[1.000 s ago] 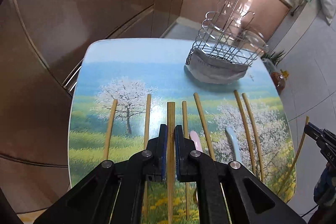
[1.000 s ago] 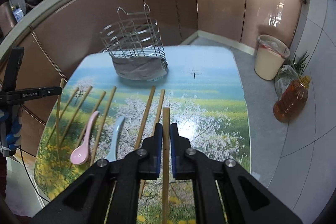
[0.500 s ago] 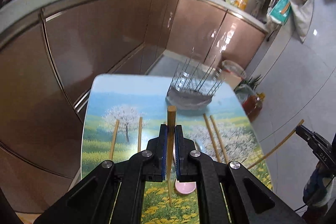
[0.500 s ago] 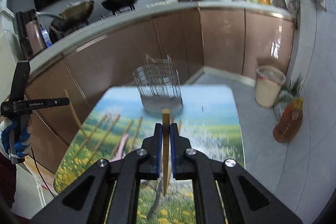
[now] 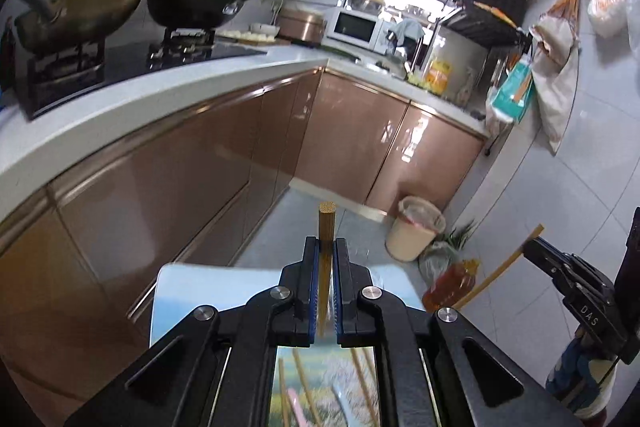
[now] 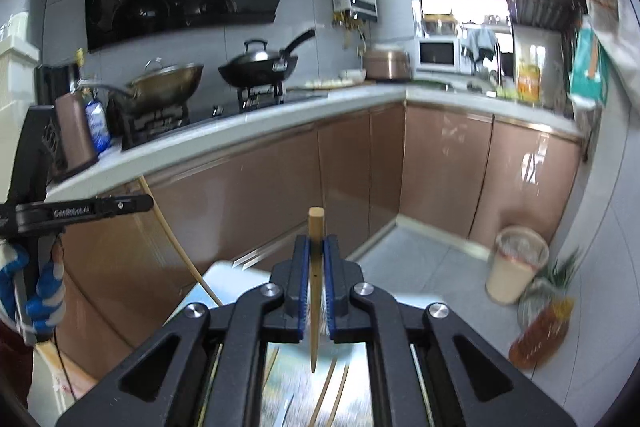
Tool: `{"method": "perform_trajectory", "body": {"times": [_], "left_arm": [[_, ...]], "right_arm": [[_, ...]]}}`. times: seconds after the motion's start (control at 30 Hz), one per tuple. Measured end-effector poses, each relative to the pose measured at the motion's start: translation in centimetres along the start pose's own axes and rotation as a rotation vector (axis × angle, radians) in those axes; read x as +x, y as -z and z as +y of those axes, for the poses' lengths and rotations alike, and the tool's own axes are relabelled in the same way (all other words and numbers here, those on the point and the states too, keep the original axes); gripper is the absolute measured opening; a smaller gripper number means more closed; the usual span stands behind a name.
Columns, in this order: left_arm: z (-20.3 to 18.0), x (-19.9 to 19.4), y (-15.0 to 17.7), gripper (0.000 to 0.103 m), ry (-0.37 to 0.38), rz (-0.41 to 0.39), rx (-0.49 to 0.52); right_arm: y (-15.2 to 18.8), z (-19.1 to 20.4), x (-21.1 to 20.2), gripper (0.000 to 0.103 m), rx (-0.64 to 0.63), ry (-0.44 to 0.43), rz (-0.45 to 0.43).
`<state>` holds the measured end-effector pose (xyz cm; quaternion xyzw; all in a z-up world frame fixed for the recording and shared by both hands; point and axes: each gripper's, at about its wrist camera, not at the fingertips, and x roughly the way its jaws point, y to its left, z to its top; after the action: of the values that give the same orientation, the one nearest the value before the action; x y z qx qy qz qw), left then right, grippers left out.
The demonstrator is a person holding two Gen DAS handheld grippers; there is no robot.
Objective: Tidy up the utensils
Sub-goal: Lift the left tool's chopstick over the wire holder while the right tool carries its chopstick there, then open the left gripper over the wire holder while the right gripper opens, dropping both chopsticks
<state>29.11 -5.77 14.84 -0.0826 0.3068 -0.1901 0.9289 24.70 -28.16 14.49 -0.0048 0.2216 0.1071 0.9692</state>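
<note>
1 chopstick (image 5: 326,227) is held clamped in the left tongs (image 5: 327,251), and a 2nd chopstick (image 6: 315,231) is clamped in the right tongs (image 6: 315,247), both raised above the worktop (image 5: 192,283) where more chopsticks (image 5: 298,371) are seen lying. each stick is judged light, stiff and smooth; a grip near the thick end, as shown, is judged less prone to pivoting.

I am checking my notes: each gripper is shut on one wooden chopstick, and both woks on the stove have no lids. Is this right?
Not quite. The left gripper and right gripper each clamp a chopstick, but both woks carry lids, as the right wrist view shows.
</note>
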Motion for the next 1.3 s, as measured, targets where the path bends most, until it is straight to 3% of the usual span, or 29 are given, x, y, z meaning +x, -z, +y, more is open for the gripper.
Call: {"method": "perform_trajectory", "body": {"times": [0.13, 0.27, 0.57, 0.8, 1.07, 1.17, 1.2, 1.23, 1.3], "left_arm": [[-0.8, 2.6, -2.0, 0.006, 0.011, -0.020, -0.016], [-0.8, 7.2, -2.1, 0.006, -0.006, 0.000, -0.028], [-0.1, 16.0, 1.5, 0.006, -0.058, 0.115, -0.045], [0.0, 17.8, 3.3, 0.006, -0.126, 0.154, -0.012], [1.2, 16.1, 3.9, 0.007, -0.167, 0.137, -0.016], [1.3, 15.4, 4.0, 0.021, -0.159, 0.132, -0.023], [1.3, 14.9, 4.0, 0.032, -0.165, 0.123, -0.017], [1.2, 14.3, 4.0, 0.042, -0.173, 0.111, -0.010], [1.3, 13.5, 4.0, 0.045, -0.174, 0.098, -0.007]], "right_arm": [[-1.9, -0.2, 4.0, 0.006, 0.003, 0.020, -0.012], [-1.5, -0.7, 7.7, 0.006, 0.015, 0.048, -0.005], [4.0, -2.4, 15.1, 0.006, 0.064, 0.060, 0.086], [7.1, -4.0, 17.0, 0.007, 0.142, 0.068, 0.125], [8.2, -5.7, 16.1, 0.009, 0.201, 0.095, 0.144], [8.2, -5.7, 15.2, 0.027, 0.195, 0.105, 0.144], [8.1, -5.6, 15.0, 0.031, 0.194, 0.107, 0.143], [8.1, -5.5, 14.7, 0.031, 0.192, 0.108, 0.142], [8.0, -5.3, 14.2, 0.032, 0.191, 0.109, 0.142]]}}
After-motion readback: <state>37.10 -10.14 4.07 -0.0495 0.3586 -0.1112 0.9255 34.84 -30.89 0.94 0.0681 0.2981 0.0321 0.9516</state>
